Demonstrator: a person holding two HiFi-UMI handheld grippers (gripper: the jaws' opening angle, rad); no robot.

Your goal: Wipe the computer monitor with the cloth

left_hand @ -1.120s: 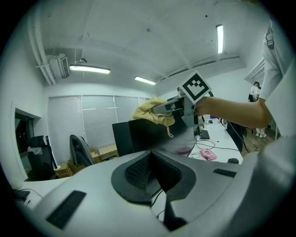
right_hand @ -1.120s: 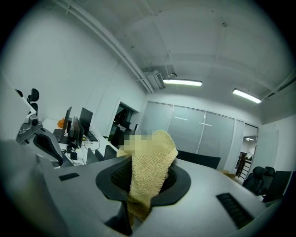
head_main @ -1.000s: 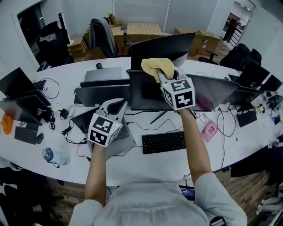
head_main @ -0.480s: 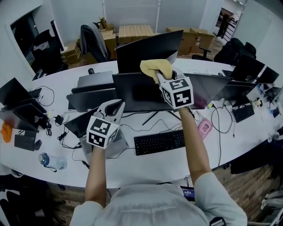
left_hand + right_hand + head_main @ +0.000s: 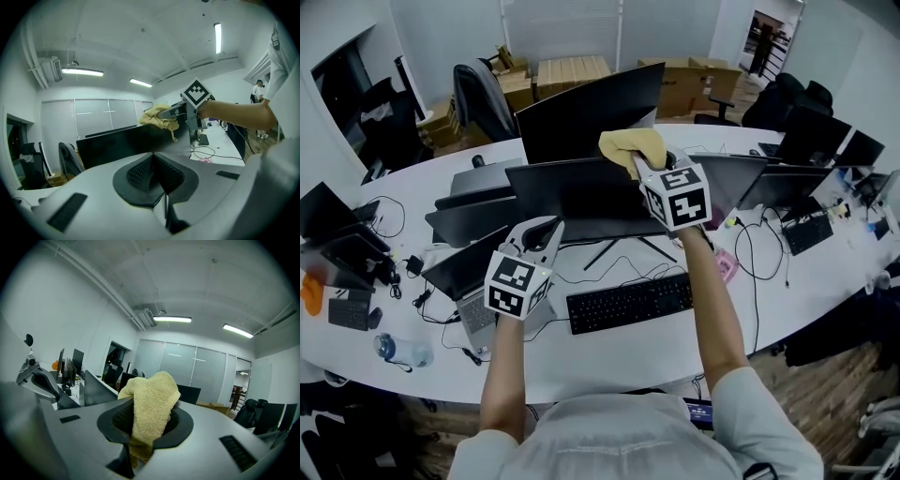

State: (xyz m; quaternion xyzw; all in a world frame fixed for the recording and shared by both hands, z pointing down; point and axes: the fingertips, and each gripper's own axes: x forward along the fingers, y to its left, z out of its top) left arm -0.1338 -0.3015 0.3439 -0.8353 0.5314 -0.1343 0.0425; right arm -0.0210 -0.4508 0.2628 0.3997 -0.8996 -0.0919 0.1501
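A yellow cloth (image 5: 632,146) is pinched in my right gripper (image 5: 645,161), which is shut on it and holds it at the top edge of a dark monitor (image 5: 572,199) at the desk's middle. In the right gripper view the cloth (image 5: 152,404) hangs out of the closed jaws. My left gripper (image 5: 546,229) hovers lower left of the monitor, above a laptop (image 5: 469,264), shut with nothing between its pads (image 5: 143,173). From the left gripper view I see the cloth (image 5: 158,117) and the monitor (image 5: 126,143) ahead.
A black keyboard (image 5: 628,302) lies in front of the monitor, with cables around it. A pink object (image 5: 724,266) sits to the right. More monitors (image 5: 773,185) and laptops line the white curved desk (image 5: 609,354). A water bottle (image 5: 397,350) lies at the left. Cardboard boxes (image 5: 572,70) stand behind.
The head view has swung right, so the desk contents sit further left in view. Both grippers keep their pose, the cloth still at the monitor's top edge.
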